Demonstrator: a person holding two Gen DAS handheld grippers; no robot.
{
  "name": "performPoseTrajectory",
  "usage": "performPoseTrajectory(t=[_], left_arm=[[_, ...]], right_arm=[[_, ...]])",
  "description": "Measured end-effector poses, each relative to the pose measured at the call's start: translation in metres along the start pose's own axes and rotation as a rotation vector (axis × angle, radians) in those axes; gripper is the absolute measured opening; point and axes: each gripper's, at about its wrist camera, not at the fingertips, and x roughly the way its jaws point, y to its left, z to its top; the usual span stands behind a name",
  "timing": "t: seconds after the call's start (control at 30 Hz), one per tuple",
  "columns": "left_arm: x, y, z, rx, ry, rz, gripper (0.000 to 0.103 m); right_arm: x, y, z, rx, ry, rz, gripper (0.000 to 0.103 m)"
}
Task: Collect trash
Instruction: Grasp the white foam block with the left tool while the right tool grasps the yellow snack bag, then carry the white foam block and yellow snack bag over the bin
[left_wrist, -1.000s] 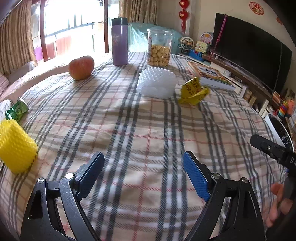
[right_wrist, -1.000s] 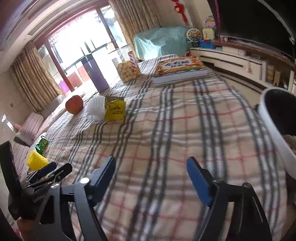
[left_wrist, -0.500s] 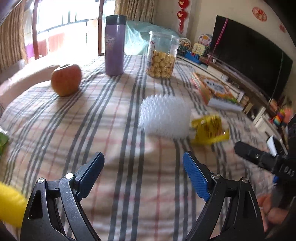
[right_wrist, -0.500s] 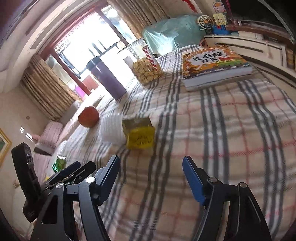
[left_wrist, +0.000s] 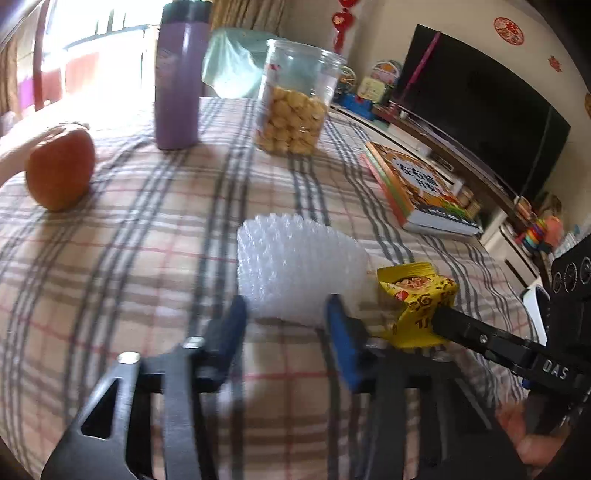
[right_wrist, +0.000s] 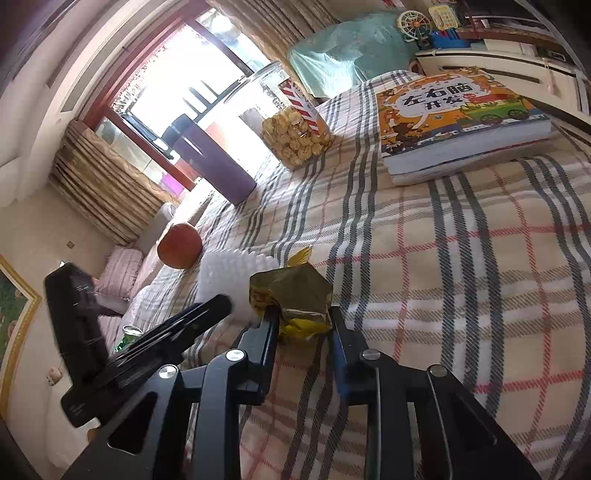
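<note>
Found the right claw (right_wrist: 301, 321) low over the plaid worktop (right_wrist: 461, 295), closing tight on the yellow wrapper (right_wrist: 291, 291). Saw both pads pressed into its crumpled near end, with only a small gap left. Took that low grip as a way to lift the wrapper off the cloth.

Found the left claw (left_wrist: 286, 314) close beside it, also closing, with the near edge of the white foam net (left_wrist: 295, 266) between the pads. Could not tell, through the blur, whether those pads squeezed the foam yet. Guessed at two claws working side by side to grab two bits of trash at once.

Saw net and wrapper lying just beside each other, mid-worktop. Farther back, noted an apple (left_wrist: 61, 166), a purple flask (left_wrist: 181, 74), a jar of snacks (left_wrist: 295, 103) and a book (left_wrist: 417, 188), probably no trash and best left alone.
</note>
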Motion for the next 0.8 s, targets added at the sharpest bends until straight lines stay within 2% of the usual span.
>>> performPoseTrajectory(t=[0.1, 0.17, 0.37, 0.6, 0.8], left_arm=[[-0.001, -0.007, 0.0, 0.024, -0.011, -0.009, 0.018], [-0.008, -0.013, -0.001, 0.042, -0.022, -0.015, 0.015], [-0.035, -0.033, -0.019, 0.044, -0.032, -0.049, 0.014], [-0.064, -0.07, -0.056, 0.056, -0.018, -0.122, 0.014], [-0.078, -0.101, -0.076, 0.09, -0.01, -0.165, 0.014]], right_arm=[[-0.011, -0.003, -0.004, 0.008, -0.011, 0.01, 0.026], [-0.021, -0.006, -0.008, 0.016, -0.02, 0.017, 0.025], [-0.059, -0.014, -0.024, 0.023, -0.062, 0.009, 0.025], [-0.109, -0.021, -0.052, -0.017, -0.135, -0.065, 0.025], [-0.141, -0.025, -0.07, -0.023, -0.189, -0.094, 0.025]])
